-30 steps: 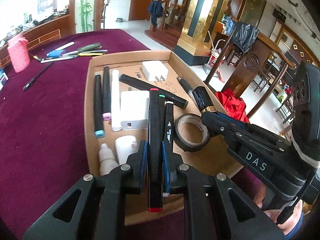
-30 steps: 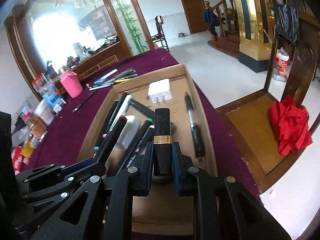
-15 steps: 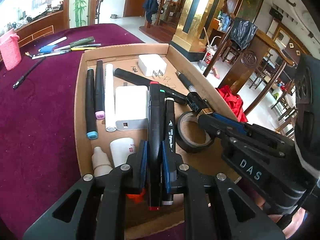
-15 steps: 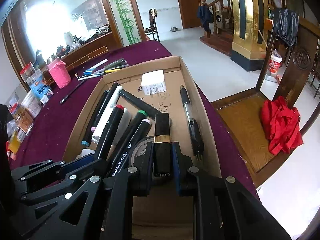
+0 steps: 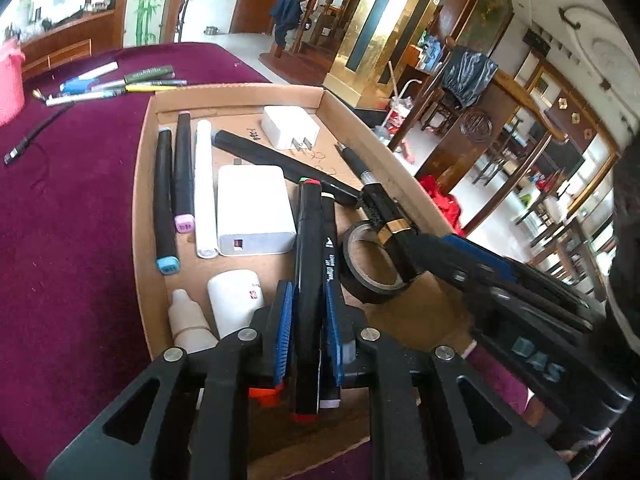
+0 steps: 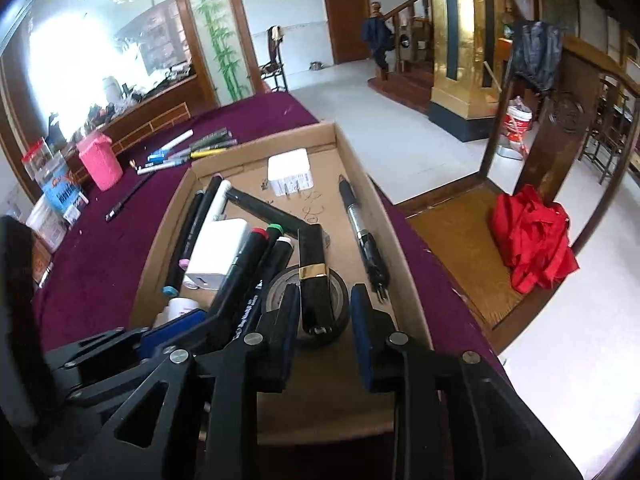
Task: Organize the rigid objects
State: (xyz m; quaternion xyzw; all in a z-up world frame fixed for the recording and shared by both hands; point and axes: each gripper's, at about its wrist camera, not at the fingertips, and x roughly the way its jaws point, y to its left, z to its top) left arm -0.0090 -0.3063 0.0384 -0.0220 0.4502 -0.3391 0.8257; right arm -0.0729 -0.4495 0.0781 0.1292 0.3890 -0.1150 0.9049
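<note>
A cardboard tray on the purple table holds markers, chargers and bottles. My left gripper is shut on a black marker with red ends, low over the tray's near end, beside two more black markers. My right gripper is open. A black tube with a gold band lies between its fingers, resting on a black tape roll. In the left wrist view the tube leans on the tape roll.
The tray also holds a white power bank, a white plug adapter, a black pen and two white bottles. Loose pens and a pink holder sit on the table beyond. A chair with red cloth stands right.
My right gripper has opened and let go of the black tube, which now rests on the tape roll. My left gripper has lowered the red-ended marker toward the tray.
</note>
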